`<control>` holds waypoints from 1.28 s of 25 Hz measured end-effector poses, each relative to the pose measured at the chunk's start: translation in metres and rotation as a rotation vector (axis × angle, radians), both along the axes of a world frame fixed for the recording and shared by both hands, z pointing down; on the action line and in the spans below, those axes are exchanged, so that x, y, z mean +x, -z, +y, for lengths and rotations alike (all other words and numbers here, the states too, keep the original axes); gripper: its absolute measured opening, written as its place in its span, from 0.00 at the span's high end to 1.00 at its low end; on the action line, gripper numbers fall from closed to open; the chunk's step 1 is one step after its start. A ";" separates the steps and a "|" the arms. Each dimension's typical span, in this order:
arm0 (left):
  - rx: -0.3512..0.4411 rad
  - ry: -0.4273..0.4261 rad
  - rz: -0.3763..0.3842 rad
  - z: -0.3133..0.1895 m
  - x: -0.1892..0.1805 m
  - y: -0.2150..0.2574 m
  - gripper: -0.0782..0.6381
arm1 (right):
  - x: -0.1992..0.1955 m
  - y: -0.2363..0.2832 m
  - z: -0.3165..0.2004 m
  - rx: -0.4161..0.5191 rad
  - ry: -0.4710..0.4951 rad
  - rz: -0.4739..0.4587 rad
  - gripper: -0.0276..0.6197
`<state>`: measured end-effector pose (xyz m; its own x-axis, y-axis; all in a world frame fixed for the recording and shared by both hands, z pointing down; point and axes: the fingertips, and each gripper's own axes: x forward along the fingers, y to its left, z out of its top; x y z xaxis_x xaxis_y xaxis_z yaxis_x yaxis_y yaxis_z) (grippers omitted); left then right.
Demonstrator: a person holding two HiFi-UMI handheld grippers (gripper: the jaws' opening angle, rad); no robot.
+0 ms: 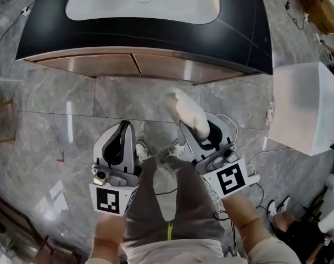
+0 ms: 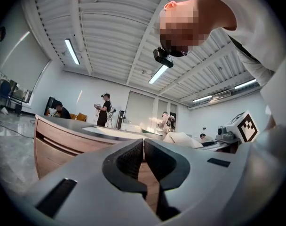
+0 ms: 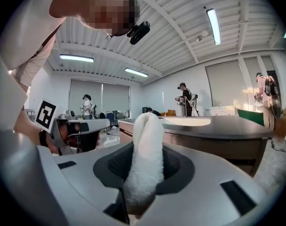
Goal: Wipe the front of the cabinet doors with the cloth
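Head view: left gripper [image 1: 124, 127] and right gripper [image 1: 206, 131] are held side by side above the grey marble floor [image 1: 51, 100], both short of the cabinet doors [image 1: 135, 65]. The cloth [image 1: 186, 111] sticks out of the right gripper's tips toward the doors, not touching them. It is white, bunched into a thick roll, and its far end is blurred. The doors are wood-tone, two panels with a seam between them, under a black countertop [image 1: 249, 37] that carries a white basin [image 1: 90, 7]. A white box [image 1: 307, 106] stands off to the right. The person's trousers [image 1: 167, 202] fill the space between the grippers.

Left gripper view: the jaws are pressed together, pad against pad, with nothing between them. The wood cabinet front sits beyond the tips, low and to the left. The right gripper's marker cube [image 2: 247, 126] shows at the right. People stand far back in the room.

Right gripper view: the jaws are clamped on the cloth [image 3: 145, 164]. It has a fuzzy terry pile, is folded over on itself, and stands upright past the jaw tips with a rounded top. The cabinet and countertop lie behind it to the right, clear of the cloth.
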<state>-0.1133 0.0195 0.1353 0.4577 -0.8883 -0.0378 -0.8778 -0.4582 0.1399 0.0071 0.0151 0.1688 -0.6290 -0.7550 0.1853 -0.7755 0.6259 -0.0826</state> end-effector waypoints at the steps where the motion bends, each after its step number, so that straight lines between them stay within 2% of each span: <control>1: -0.005 -0.006 -0.001 -0.002 0.000 -0.018 0.85 | -0.003 -0.014 -0.005 0.008 0.002 -0.004 0.76; 4: -0.020 -0.009 0.008 -0.006 -0.004 -0.063 0.87 | -0.016 -0.049 -0.016 0.036 0.025 -0.017 0.76; 11: 0.026 -0.015 0.006 -0.017 -0.015 -0.129 0.87 | -0.050 -0.101 -0.061 0.147 0.072 -0.057 0.76; 19: 0.076 -0.005 0.015 -0.041 -0.029 -0.166 0.87 | -0.093 -0.129 -0.097 0.248 0.167 -0.048 0.76; 26: 0.096 -0.024 0.015 -0.059 -0.022 -0.190 0.87 | -0.085 -0.155 -0.129 0.258 0.101 -0.015 0.76; 32: 0.124 -0.032 0.023 -0.067 -0.007 -0.191 0.87 | -0.067 -0.159 -0.140 0.273 0.059 -0.002 0.76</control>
<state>-0.1207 -0.0474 0.3268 0.4834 -0.8612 -0.1571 -0.8597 -0.5009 0.1000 -0.0602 -0.1245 0.3276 -0.6737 -0.7387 -0.0216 -0.7369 0.6694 0.0941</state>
